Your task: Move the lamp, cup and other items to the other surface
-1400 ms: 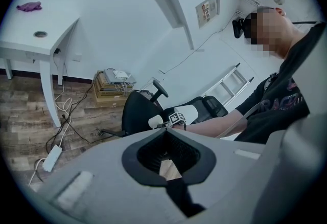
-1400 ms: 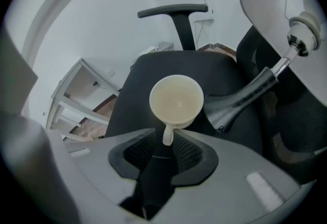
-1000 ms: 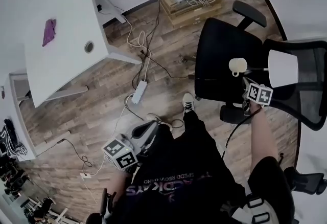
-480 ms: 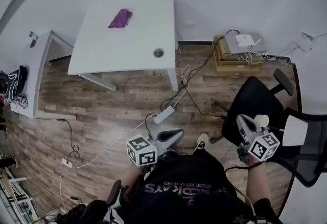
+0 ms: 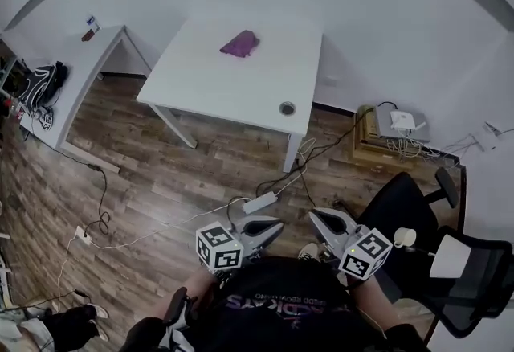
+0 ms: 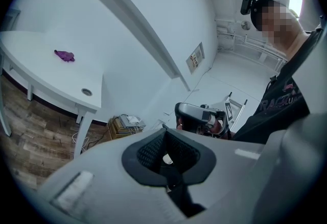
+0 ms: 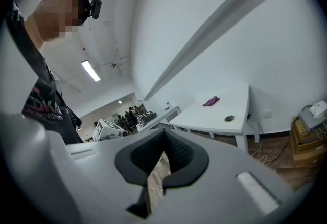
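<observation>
Both tools are empty. The left gripper [image 5: 273, 225] has its jaws brought together with nothing between the pads, and the right gripper [image 5: 318, 218] is likewise closed on itself, only a thin slit of floor showing through in its own view. They hang side by side, close to the person's body, both pointing roughly level toward the white table [image 5: 201, 85].

The cup [image 5: 405, 237] sits just to the right of the right gripper and behind its tips, on the seat of the black office chair [image 5: 401, 202]. The lamp [image 5: 448, 255], with its white shade, is further out on that same side, beyond the cup. Neither gripper faces them.

Ahead of both grippers, well apart from their tips, the table carries only 1 loose thing: a purple cloth [image 5: 239, 44] toward its far side, beyond the round cable hole [image 5: 287, 108] as the right gripper sees it.

Judging from this layout, the lamp and cup look already set on the chair, and the step in hand is the empty-handed crossing to fetch the last item. That reading could be reversed, since nothing here fixes which surface is the goal.

If it holds, the next move calls for carrying 1 gripper across the floor, over the cables, opening its jaws above the cloth and pinching down on the bunched fabric
</observation>
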The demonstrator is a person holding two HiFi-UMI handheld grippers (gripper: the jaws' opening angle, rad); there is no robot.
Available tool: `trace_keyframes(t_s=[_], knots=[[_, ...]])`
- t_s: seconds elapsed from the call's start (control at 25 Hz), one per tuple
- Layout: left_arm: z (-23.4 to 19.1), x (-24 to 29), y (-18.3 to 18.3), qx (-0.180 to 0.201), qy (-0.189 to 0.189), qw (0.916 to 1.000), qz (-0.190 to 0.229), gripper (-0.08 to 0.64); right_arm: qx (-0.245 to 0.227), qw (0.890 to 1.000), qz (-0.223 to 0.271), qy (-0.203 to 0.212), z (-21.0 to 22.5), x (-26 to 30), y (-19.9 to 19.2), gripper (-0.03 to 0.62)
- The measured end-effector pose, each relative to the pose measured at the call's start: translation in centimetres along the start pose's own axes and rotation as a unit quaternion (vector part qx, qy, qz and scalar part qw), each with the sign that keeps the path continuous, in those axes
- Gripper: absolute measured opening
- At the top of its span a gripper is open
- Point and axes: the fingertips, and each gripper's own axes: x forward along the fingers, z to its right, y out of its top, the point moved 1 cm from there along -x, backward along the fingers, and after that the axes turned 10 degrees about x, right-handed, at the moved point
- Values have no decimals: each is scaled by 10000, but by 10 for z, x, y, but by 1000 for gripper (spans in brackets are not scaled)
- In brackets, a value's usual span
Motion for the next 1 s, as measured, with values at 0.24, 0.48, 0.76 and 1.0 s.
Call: trace_keyframes(t_s=[0.24, 0.48, 0.76, 1.0], knots=[[-2, -11, 2, 39, 29, 9999, 103, -2, 157, 9975, -521, 444, -25, 24, -24, 5], [0, -10, 4, 73, 9, 9998, 160, -2, -17, 9982, -460, 376, -27, 21, -20, 5], [-5, -2, 9, 87, 27, 9999, 129, -2, 117, 9986, -433, 278, -16, 14, -19, 5], [-5, 3, 12, 107, -16, 9999, 49, -2, 151, 9984, -476, 252, -12, 11, -22, 5]])
